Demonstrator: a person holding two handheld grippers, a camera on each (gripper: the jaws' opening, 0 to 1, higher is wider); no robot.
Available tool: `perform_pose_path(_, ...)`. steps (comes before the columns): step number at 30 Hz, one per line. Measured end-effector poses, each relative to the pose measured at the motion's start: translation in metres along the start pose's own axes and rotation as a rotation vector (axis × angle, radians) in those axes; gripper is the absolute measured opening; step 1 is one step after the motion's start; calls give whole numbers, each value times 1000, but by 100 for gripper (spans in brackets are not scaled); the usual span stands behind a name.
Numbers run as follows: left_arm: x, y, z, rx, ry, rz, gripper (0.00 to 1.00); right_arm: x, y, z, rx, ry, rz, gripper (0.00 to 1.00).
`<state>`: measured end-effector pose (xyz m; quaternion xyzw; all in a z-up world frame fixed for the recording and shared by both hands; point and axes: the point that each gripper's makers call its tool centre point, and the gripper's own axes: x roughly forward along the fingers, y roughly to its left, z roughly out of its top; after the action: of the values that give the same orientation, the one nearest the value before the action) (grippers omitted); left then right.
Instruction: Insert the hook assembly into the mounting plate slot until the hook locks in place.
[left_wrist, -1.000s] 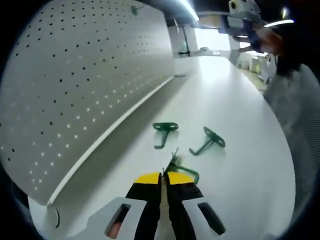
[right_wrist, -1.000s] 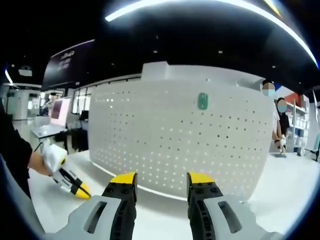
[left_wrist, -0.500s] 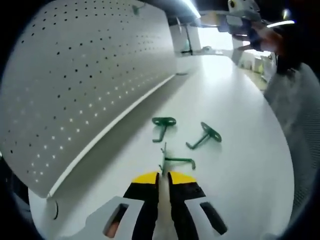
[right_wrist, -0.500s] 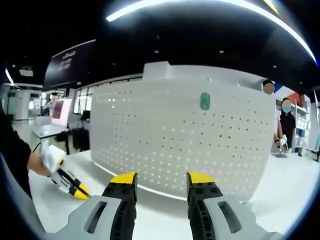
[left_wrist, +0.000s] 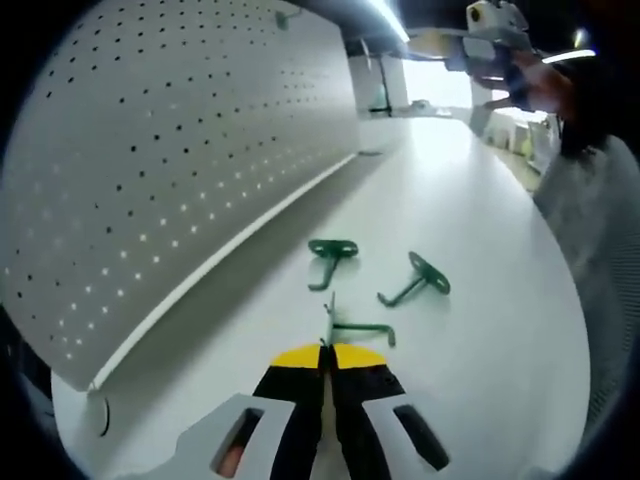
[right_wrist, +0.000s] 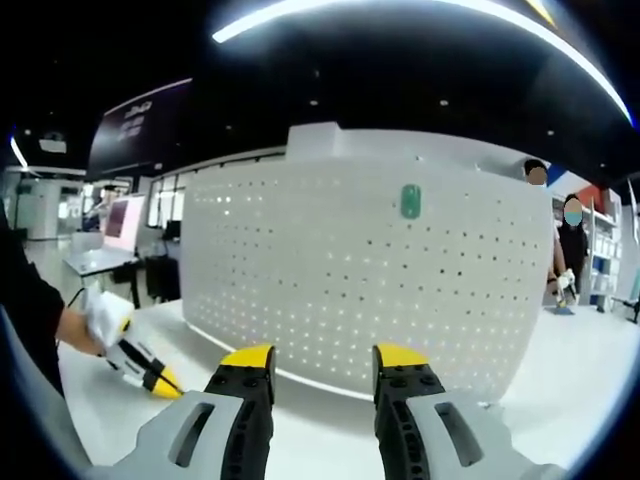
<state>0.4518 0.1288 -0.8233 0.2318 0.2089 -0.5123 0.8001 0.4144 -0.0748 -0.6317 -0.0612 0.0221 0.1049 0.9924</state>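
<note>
While the left claw (left_wrist: 322, 352) sat low over the white tabletop (left_wrist: 480, 230) with its yellow-tipped jaws pressed together, a thin green wire hook (left_wrist: 352, 325) stood right at their tips. It looked pinched by its upright end, though at that angle I could not be certain the jaws actually had it. Two more green metal hooks with flat round plates lay just beyond, one (left_wrist: 328, 257) nearer the board and one (left_wrist: 418, 279) further out, apart from each other. The big white perforated mounting board (left_wrist: 170, 150) rose along the tabletop's far side, with a single green hook plate (right_wrist: 410, 201) already seated high on its face.

The right claw (right_wrist: 322, 362) hung spread and empty, facing the board from further along.

To my eye the risk was a weak hold: such a thin wire caught at the very tips could twist or slip out on the lift, or sit crooked and miss the holes. The loose hooks lay close in front and could be knocked aside. A couple of people stood off past the board's right end, well clear.
</note>
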Motion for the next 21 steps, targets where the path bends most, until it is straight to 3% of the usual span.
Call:
perform_pose_path(6, -9, 3, -1, -13, 4, 12, 2, 0, 6, 2, -3, -4, 17, 39)
perform_pose_path(13, -21, 2, 12, -18, -27, 31, 2, 2, 20, 7, -12, -19, 62, 38)
perform_pose_path(21, -22, 6, 13, -25, -23, 50, 1, 1, 27, 8, -24, -20, 85, 38)
